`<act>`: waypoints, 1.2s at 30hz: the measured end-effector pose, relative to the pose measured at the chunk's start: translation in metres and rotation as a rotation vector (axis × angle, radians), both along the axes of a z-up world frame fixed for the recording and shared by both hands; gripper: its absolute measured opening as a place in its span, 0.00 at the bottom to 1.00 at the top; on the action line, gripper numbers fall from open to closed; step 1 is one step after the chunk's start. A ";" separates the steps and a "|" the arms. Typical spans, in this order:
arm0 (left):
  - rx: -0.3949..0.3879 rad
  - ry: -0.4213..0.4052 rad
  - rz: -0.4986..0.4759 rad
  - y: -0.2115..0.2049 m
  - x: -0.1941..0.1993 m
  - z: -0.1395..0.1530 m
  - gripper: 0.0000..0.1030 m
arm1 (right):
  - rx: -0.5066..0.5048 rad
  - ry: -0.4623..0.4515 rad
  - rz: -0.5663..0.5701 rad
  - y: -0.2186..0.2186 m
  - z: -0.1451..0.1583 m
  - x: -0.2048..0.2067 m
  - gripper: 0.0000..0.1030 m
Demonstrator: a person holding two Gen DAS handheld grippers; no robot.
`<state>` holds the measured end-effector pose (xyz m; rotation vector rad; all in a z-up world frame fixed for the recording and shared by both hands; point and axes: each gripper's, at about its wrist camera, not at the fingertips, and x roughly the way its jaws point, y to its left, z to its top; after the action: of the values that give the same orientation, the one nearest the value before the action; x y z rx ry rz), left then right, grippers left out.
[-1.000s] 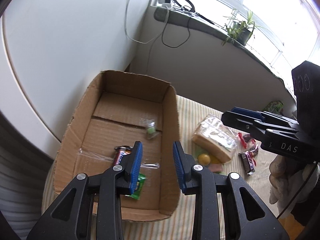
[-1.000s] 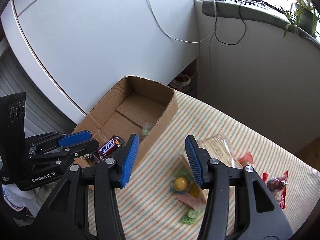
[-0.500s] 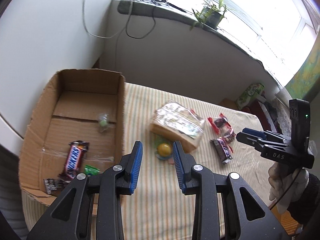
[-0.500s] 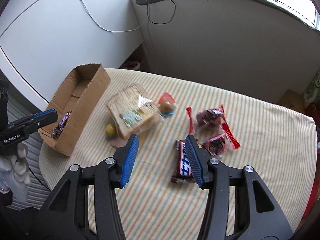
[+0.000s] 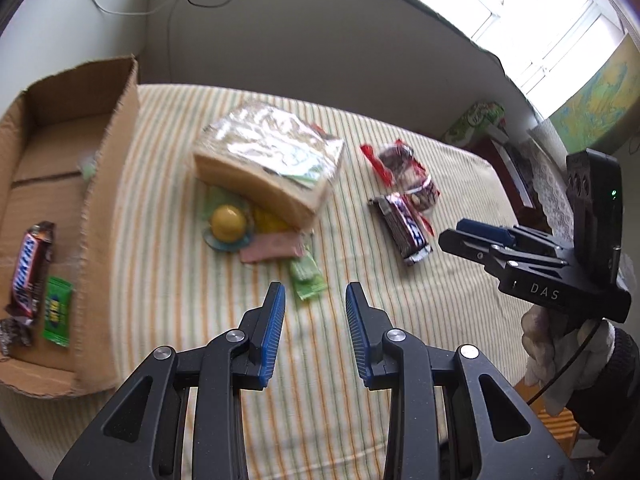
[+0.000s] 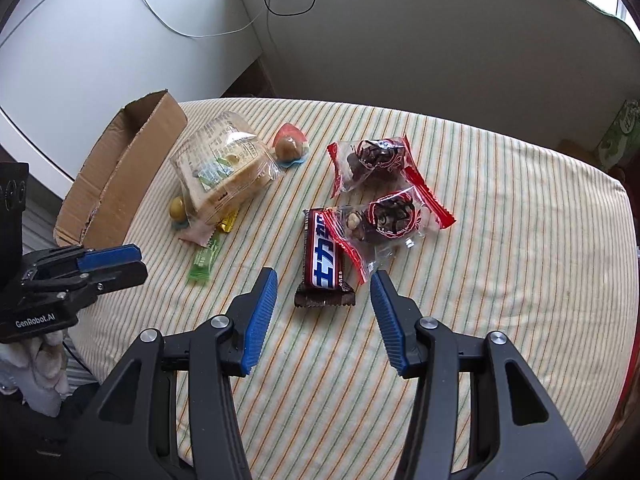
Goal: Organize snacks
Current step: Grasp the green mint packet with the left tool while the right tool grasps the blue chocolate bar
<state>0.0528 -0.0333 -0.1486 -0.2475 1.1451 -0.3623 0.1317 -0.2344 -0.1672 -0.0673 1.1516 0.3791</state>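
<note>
Hovering over a striped counter (image 6: 500,208): right claw (image 6: 323,318), jaws apart and empty, above a chocolate bar (image 6: 324,256) at frame centre; left claw (image 5: 316,334), narrower, also empty, near a green candy (image 5: 307,276). Cardboard box (image 5: 108,184) at left holding a Snickers bar (image 5: 30,270).

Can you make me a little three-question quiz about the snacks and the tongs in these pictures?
1. True or false: the Snickers bar lies inside the cardboard box.
2. What sits nearest in front of the right tongs? A) chocolate bar B) bread pack C) green candy
3. Fill in: the left tongs are holding ____.

Key: 1 true. 2 A. 3 nothing; they are open over the striped tablecloth.
</note>
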 end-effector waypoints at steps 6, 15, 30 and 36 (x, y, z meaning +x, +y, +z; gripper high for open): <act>0.002 0.045 0.017 -0.004 0.003 -0.016 0.29 | 0.019 0.042 0.009 0.001 -0.014 0.006 0.49; 0.016 0.095 0.073 0.000 0.008 -0.030 0.29 | 0.000 0.058 0.012 0.002 -0.031 0.016 0.49; 0.230 -0.095 0.086 -0.026 0.006 -0.030 0.33 | -0.018 0.029 0.044 0.013 -0.045 0.028 0.49; 0.246 -0.164 0.116 -0.019 -0.008 -0.032 0.19 | -0.091 -0.033 0.087 0.030 -0.049 0.022 0.36</act>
<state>0.0452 -0.0519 -0.1809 -0.0657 0.9974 -0.1341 0.1542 -0.2044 -0.2166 -0.2029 1.1359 0.4014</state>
